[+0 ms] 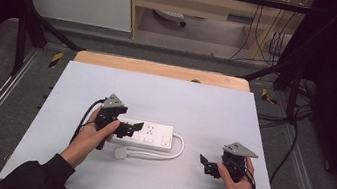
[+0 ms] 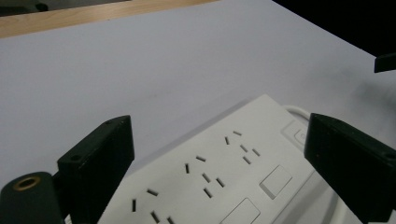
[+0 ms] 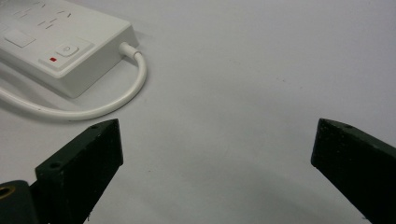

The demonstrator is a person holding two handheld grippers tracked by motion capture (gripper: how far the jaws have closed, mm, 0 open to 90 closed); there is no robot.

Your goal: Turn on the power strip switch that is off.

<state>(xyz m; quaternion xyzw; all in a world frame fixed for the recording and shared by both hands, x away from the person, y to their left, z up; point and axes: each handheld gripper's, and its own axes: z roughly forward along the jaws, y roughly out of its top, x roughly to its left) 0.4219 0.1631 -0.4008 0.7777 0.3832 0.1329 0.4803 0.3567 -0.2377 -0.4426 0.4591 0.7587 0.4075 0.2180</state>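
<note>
So here's where I'm at with the power strip (image 1: 148,134). It's lying flat on the white counter (image 1: 215,106), a bit left of centre, long side running left to right, sockets facing up. Its white cable (image 1: 175,151) loops out of the right end and curls back along the near side to the plug (image 1: 121,153), which sits loose on the counter just beside the strip's near edge. So nothing's plugged into any socket, and the strip itself looks like it's sitting where it should be. I'd guess whatever handling of the strip there was is mostly done, and the plug or the switch at the right end is what's left, but that's just my read.

My left hand-held gripper (image 1: 132,128) is right over the left end of the strip, jaws spread wide with the strip's top showing between them in the left gripper view, and the pads aren't pressing on anything. So no grip at all there. My left hand (image 1: 91,138) comes in from the near left, forearm angled toward the strip, gripper pointing right and slightly down.

My right hand-held gripper (image 1: 208,164) hangs over bare counter, well apart from the strip's right end, jaws wide open and empty. My right hand (image 1: 235,178) is low at the near right, pointing left toward the cable loop.
</note>
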